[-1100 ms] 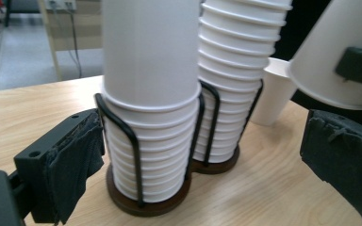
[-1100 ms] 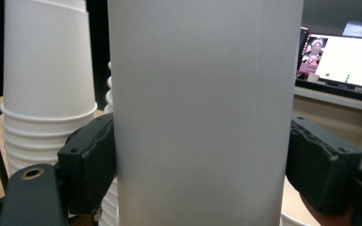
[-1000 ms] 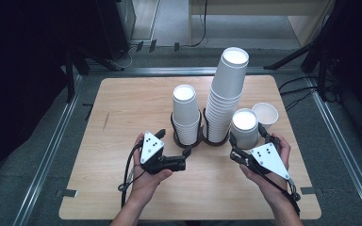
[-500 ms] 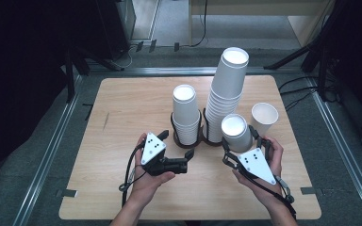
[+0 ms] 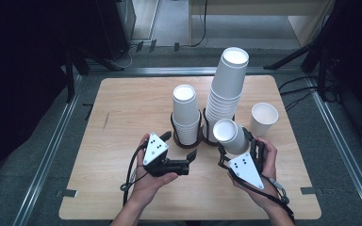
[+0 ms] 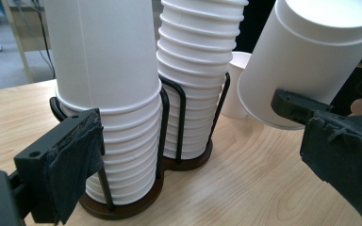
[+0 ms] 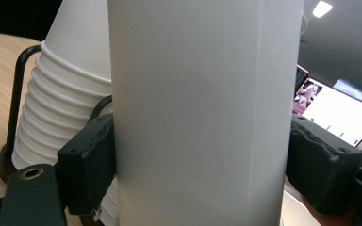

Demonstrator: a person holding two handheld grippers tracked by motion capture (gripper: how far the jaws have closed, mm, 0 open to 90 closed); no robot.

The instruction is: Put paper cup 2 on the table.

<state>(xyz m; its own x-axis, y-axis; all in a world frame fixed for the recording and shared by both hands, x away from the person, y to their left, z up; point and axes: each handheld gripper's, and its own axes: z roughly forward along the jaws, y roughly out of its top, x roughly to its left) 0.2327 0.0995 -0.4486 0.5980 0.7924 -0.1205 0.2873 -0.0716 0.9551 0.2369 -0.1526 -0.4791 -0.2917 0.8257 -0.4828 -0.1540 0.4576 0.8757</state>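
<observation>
Paper cup [image 5: 231, 135] clamped in right gripper [image 5: 235, 151] fingers beside racked stacks [image 5: 224, 89]; left gripper [image 5: 181, 151] fingers apart.

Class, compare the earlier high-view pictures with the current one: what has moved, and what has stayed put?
The right tongs, shut on a paper cup, have carried it from beside the tall stack toward the person, tilting it. The left tongs stay open by the short stack. Both stacks, the black holder and the lone cup are unchanged.
</observation>
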